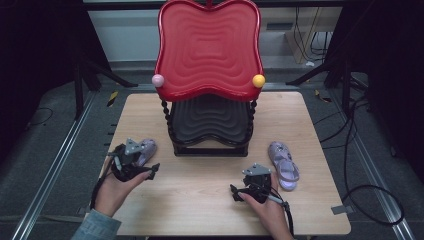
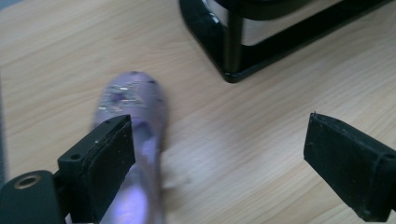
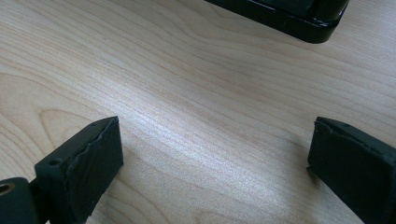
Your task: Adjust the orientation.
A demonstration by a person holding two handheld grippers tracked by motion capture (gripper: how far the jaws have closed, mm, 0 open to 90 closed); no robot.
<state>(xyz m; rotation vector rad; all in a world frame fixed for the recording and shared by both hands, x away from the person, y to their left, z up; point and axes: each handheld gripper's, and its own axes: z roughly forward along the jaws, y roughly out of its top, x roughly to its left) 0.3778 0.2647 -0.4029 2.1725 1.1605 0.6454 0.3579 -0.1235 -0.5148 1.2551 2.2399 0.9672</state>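
Two small lilac sandals lie on the wooden table (image 1: pixel 200 175). One sandal (image 1: pixel 145 150) is at the left, partly under my left gripper (image 1: pixel 150 172); in the left gripper view that sandal (image 2: pixel 133 121) runs beside and behind the left jaw, with bare wood between the wide-apart jaws (image 2: pixel 219 158). The other sandal (image 1: pixel 283 164) lies at the right, just right of my right gripper (image 1: pixel 239 192). In the right gripper view the jaws stand far apart over bare table (image 3: pixel 215 163). Both grippers are open and hold nothing.
A two-tier stand sits at the table's back middle: a red wavy tray (image 1: pixel 209 47) on top, with a pink knob (image 1: pixel 158 80) and a yellow knob (image 1: pixel 258 80), and a black tray (image 1: pixel 210 120) below. Its black base (image 2: pixel 243 51) lies close ahead of the left gripper. Cables trail on the floor (image 1: pixel 365 190) at right.
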